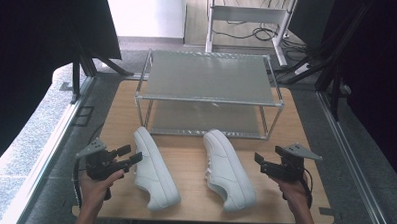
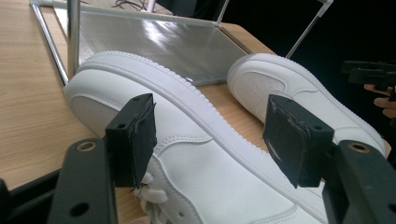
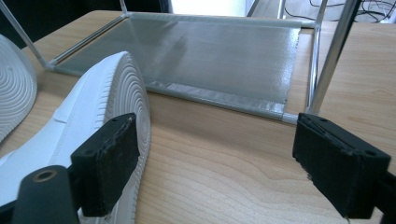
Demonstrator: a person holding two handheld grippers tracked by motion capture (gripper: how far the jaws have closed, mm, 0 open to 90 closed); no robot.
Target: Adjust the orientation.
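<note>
Two white sneakers lie on their sides on the wooden table, toes toward the rack: the left sneaker [image 1: 154, 168] [image 2: 187, 140] and the right sneaker [image 1: 227, 168] [image 2: 299, 93] [image 3: 88, 116]. My left gripper [image 1: 129, 155] [image 2: 210, 140] is open just left of the left sneaker, its jaws spread in front of the shoe's upper. My right gripper [image 1: 258, 163] [image 3: 215, 163] is open to the right of the right sneaker, one jaw close to its sole. Neither holds anything.
A two-tier metal shoe rack [image 1: 210, 77] [image 3: 219, 51] with grey mesh shelves stands behind the shoes, its posts close to the toes. The table's front edge [image 1: 203, 214] lies just below the heels. Dark curtains flank both sides.
</note>
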